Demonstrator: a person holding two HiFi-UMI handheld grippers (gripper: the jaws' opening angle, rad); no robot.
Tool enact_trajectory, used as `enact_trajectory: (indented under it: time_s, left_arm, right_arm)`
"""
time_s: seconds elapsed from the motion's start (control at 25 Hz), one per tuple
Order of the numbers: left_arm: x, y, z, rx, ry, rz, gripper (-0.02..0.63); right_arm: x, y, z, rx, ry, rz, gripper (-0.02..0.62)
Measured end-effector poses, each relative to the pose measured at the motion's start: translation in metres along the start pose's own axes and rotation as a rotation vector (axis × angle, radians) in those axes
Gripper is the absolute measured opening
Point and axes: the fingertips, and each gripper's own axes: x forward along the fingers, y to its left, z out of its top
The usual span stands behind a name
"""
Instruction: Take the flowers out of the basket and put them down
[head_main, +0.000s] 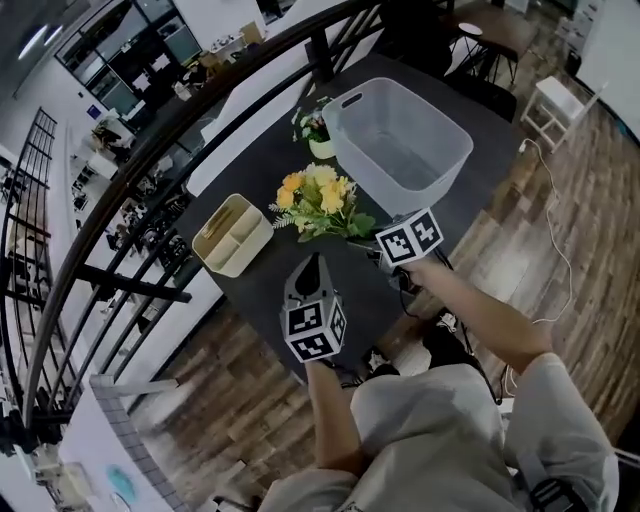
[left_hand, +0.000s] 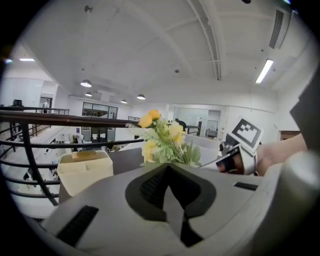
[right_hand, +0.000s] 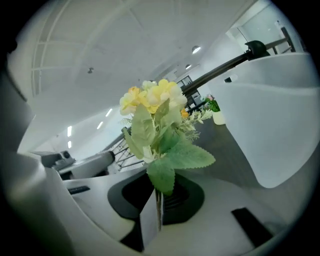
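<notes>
Right gripper view: right tool (right_hand: 156, 212) is clamping the flowers (right_hand: 150, 107) by the stem, blooms extending ahead above the surface (head_main: 255, 165), beside the basket (head_main: 468, 140); left tool (left_hand: 169, 172), jaws together, is hovering empty.

Gripper (right_hand: 156, 212) clamped on the stem of the flowers (right_hand: 150, 107); yellow blooms and green leaves stand upright. White basket (right_hand: 280, 120) at right on dark tabletop (right_hand: 226, 150). Small pot (right_hand: 218, 117) beyond.
</notes>
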Motion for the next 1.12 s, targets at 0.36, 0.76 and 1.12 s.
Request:
enact_trajectory:
  time_s: [0.36,0.76,1.12]
  left_arm:
    - [-0.020,0.022,-0.026,-0.046,0.032,-0.006,0.021]
    - [-0.036,0.038,-0.043,-0.043,0.056,-0.005,0.021]
    - [-0.027,0.025,-0.048,-0.038,0.097,-0.026,0.021]
  right_arm:
    - [0.059,-0.090,-0.058,-0.066,0.138,-0.362,0.058]
    - [0.083,-0.120,-0.080,-0.051,0.150,-0.494,0.063]
    - [0.080,-0.116,-0.082,-0.016,0.098,-0.467,0.230]
